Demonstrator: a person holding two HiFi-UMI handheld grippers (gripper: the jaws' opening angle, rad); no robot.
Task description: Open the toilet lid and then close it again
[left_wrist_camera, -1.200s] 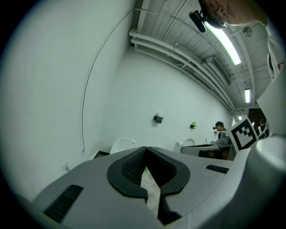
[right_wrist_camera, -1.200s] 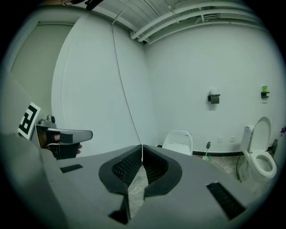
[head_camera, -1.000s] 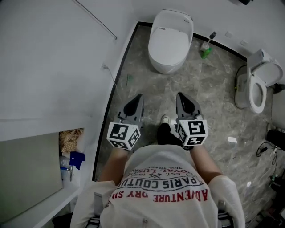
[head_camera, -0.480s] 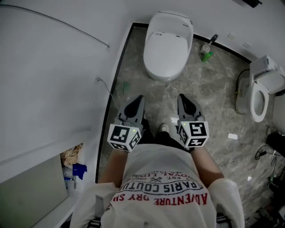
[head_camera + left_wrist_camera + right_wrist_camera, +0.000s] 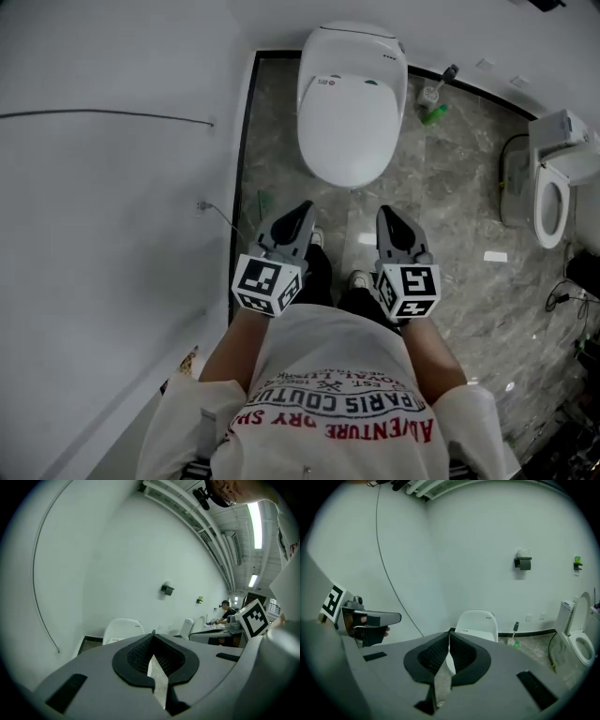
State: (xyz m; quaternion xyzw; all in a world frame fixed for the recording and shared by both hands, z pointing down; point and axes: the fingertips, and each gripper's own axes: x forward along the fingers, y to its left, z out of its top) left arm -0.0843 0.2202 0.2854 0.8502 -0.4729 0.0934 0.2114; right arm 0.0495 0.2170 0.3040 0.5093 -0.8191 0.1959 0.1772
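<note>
A white wall (image 5: 112,234) is filling the left side of the head view, and a grey marbled floor (image 5: 450,225) is spreading across the rest. A person in a printed white T-shirt (image 5: 337,375) is standing at the bottom edge, facing the toilet (image 5: 352,56), which is sitting against the far wall, straight ahead of both grippers and well apart from them. The toilet lid (image 5: 349,127) is lying down flat over the bowl, closed. A second toilet (image 5: 553,192) is standing off to the right with its lid raised.

The left gripper (image 5: 300,210) is pointing forward and a little down beside the wall, its jaws resting together with nothing between them. The right gripper (image 5: 388,214) is hanging level with it, just to its right, its jaws likewise pressing together on nothing. Each is carrying its marker cube at the rear.

Between the two toilets, by the far wall, a brush (image 5: 448,73) and a small green bottle (image 5: 433,114) are standing on the floor
</note>
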